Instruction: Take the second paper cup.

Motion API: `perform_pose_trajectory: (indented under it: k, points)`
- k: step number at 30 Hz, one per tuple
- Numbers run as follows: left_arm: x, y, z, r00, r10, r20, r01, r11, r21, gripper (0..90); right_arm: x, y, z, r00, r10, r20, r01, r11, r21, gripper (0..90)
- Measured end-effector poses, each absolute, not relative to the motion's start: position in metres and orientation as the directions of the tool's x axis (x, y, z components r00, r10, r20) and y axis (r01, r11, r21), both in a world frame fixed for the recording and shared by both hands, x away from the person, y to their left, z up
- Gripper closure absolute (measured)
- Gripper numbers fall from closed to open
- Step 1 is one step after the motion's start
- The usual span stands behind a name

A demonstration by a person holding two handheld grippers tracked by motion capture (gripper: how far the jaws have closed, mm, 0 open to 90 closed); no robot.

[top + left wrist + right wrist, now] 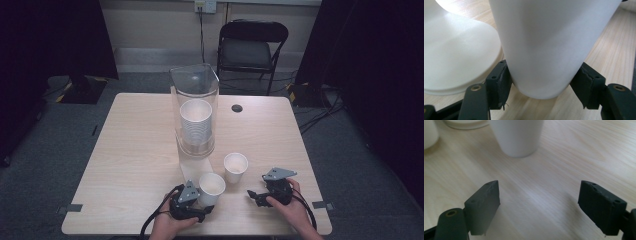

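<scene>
A: Gripping a white paper cup (212, 187) low on its wall, the left claw (204, 212) has it pinched just ahead of its pads.

B: Squeeze harder and that thin wall buckles. The right claw (251, 195) gapes empty; the second cup (235, 167) beyond it could tip if nudged on the desk (135, 150).

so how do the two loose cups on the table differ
The near cup is clamped at its base by the left gripper; the far cup stands free, ahead of the open right gripper. The near cup sits closer to the table edge, the far cup further right. Both are white, upright and look empty.
</scene>
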State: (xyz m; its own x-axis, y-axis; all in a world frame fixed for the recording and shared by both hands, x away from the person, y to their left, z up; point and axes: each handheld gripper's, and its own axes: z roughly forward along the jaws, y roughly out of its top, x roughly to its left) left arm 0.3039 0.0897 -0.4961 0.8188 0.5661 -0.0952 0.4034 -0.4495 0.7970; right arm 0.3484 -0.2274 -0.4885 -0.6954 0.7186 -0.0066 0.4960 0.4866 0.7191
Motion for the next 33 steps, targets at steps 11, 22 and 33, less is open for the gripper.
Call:
perform_pose_trajectory:
  k: [11,22,33]
  points:
    - [0.305,0.083,-0.498,0.833,0.551,-0.053,0.392,-0.518,0.760,35.3,0.345,-0.202,-0.483,-0.752,0.659,0.036,0.463,0.488,0.740,17.2]
    - [0.306,0.081,-0.498,0.837,0.545,-0.053,0.389,-0.522,0.759,35.1,0.342,-0.190,-0.479,-0.764,0.641,0.074,0.463,0.464,0.755,17.1]
    - [0.306,0.080,-0.499,0.836,0.544,-0.065,0.395,-0.516,0.760,33.4,0.340,-0.182,-0.476,-0.769,0.634,0.081,0.448,0.444,0.776,16.9]
